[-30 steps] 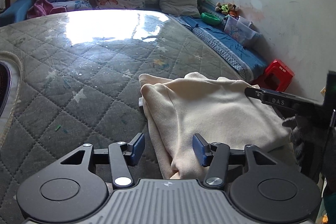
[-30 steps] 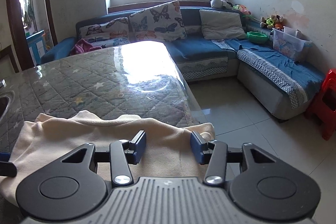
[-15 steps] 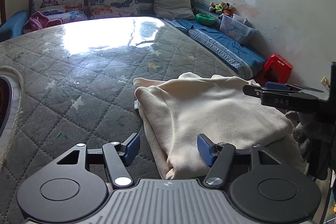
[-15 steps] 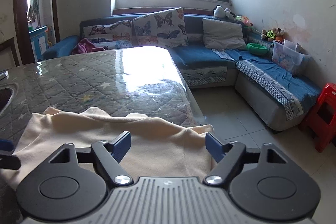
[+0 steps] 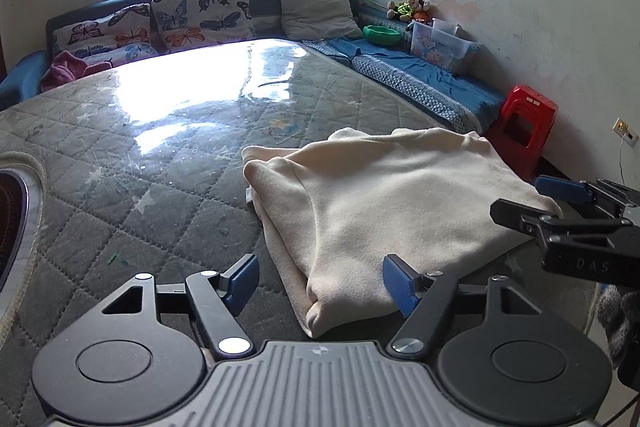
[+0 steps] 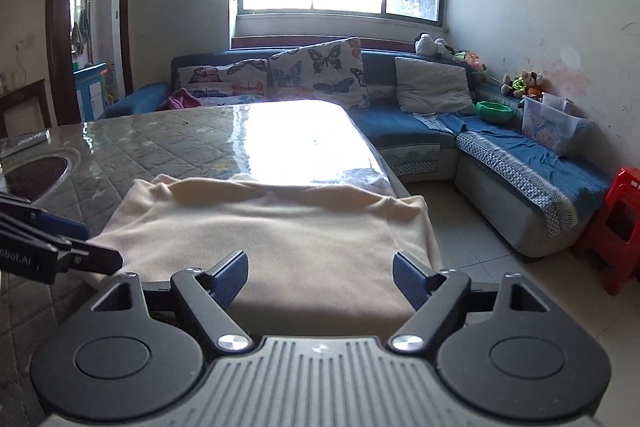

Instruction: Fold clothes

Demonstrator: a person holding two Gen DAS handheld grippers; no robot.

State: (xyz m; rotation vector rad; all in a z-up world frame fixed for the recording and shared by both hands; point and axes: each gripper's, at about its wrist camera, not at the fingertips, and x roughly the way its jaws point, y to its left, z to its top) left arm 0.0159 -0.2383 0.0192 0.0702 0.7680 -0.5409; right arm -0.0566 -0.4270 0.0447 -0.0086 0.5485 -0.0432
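Observation:
A cream garment (image 5: 392, 195) lies folded on the quilted table (image 5: 168, 163) near its right front corner; it also shows in the right wrist view (image 6: 280, 235). My left gripper (image 5: 320, 281) is open and empty, just in front of the garment's near left corner. My right gripper (image 6: 320, 277) is open and empty, just in front of the garment's near edge. The right gripper also shows at the right of the left wrist view (image 5: 560, 211), and the left gripper at the left of the right wrist view (image 6: 60, 243).
A round recess (image 6: 34, 173) sits in the table at the left. A blue corner sofa (image 6: 500, 147) with butterfly cushions (image 6: 316, 75) runs behind and to the right. A red stool (image 5: 524, 123) stands on the floor by the wall.
Both grippers have opened wider and pulled back and up from the garment. The garment now lies flat and free on the table.

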